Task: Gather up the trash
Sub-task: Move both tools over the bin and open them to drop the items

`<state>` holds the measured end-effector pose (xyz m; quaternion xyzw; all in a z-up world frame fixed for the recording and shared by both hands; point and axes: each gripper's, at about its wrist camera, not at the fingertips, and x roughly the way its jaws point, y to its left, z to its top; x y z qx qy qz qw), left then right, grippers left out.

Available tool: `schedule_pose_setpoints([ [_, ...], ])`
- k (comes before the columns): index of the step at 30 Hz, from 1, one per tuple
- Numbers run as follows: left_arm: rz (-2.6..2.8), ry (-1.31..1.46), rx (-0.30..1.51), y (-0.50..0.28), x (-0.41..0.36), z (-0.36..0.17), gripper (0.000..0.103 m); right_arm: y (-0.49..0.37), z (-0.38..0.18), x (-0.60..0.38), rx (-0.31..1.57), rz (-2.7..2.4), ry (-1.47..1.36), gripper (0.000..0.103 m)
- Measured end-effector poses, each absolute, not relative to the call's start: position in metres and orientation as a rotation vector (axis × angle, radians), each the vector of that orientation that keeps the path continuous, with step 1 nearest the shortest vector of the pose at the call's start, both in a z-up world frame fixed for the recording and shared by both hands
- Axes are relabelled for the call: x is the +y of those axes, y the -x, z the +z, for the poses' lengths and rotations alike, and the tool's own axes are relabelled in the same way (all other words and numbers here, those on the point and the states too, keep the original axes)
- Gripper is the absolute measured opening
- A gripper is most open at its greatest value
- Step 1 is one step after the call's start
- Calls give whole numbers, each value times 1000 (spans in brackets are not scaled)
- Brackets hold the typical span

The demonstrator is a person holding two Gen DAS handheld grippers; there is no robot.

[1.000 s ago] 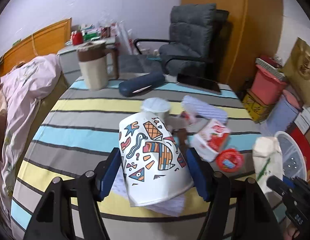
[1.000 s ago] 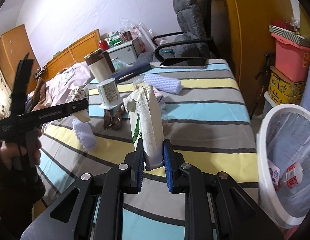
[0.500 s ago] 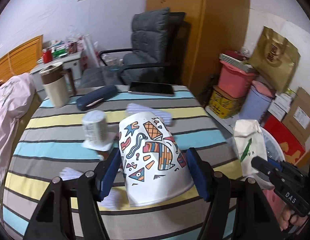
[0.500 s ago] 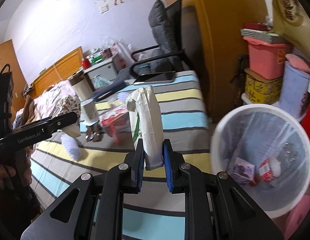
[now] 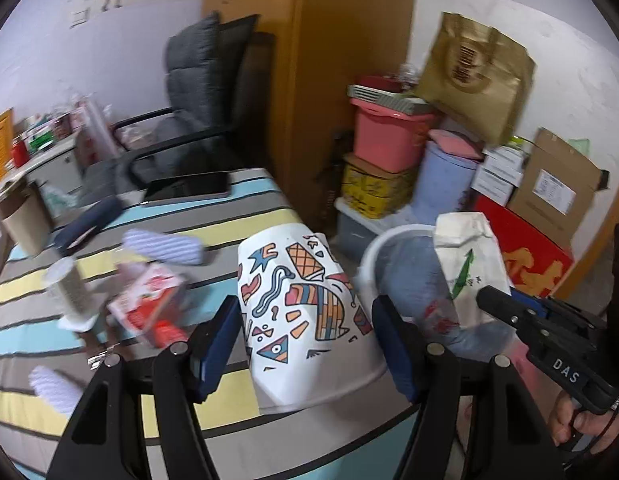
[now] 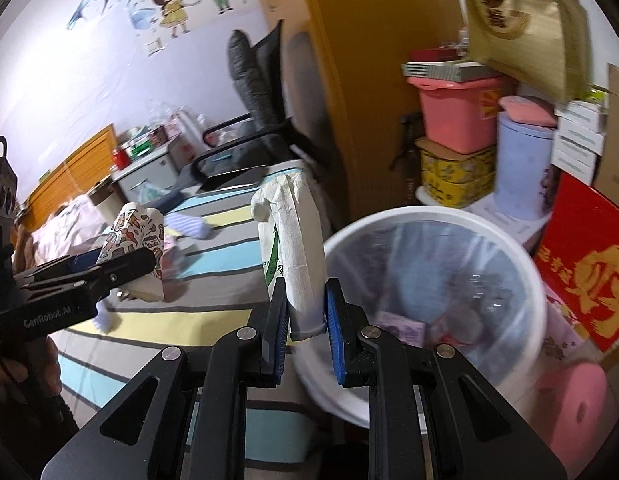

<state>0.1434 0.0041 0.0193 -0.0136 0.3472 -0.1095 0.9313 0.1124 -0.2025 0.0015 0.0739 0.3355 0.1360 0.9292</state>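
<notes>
L gripper (image 5: 307, 336): blue pads set fairly wide, clamped on both sides of a white paper cup with colourful cartoon print (image 5: 305, 308). Cup is tipped, wide rim toward camera, narrow base pointing away. It hangs above the near edge of the striped blue-yellow-grey tablecloth (image 5: 229, 216).

R gripper (image 6: 306, 322): jaws pinched narrow on the lower end of a crumpled white paper bag with green print (image 6: 295, 248). Bag stands upright between the pads, folded top pointing up. Seen from L cam, the same bag (image 5: 467, 268) sits just right of the cup, over the bin.

White round plastic waste bin with clear liner (image 6: 437, 216): immed. right of and below R gripper, beside the table edge. Some wrappers lie at its bottom; blurred, can't tell what kind. In L view the bin rim (image 5: 373, 248) shows behind the cup, to the right of L gripper.

On the cloth, left of L gripper: red-and-white carton (image 5: 149, 304), small pale cup standing upright (image 5: 67, 288), white ribbed foam sleeve (image 5: 163, 246). All blurred. Beyond them, further from gripper: dark flat tablet (image 5: 187, 186), grey padded office chair (image 5: 197, 92).

Right of bin: pink tub (image 6: 457, 114), lilac lidded bucket (image 6: 521, 160), red box w/ gold print (image 6: 585, 268).
</notes>
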Motion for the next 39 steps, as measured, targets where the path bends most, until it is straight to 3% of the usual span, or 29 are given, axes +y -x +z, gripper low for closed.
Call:
schedule_pose_setpoints([
  [19,-390,-52,792,-172,-91,-11,70,-128,-27,-260,783,105,-141,23],
  [23,-401,-42,807,-176,-93,-15,72,-132,-31,-266,806,64,-136,29],
  [30,-400,-38,797,-176,-90,-15,78,-132,-32,-268,807,59,-140,50],
  [39,-367,-10,772,-167,-70,-5,78,-129,-26,-263,789,61,-150,51],
])
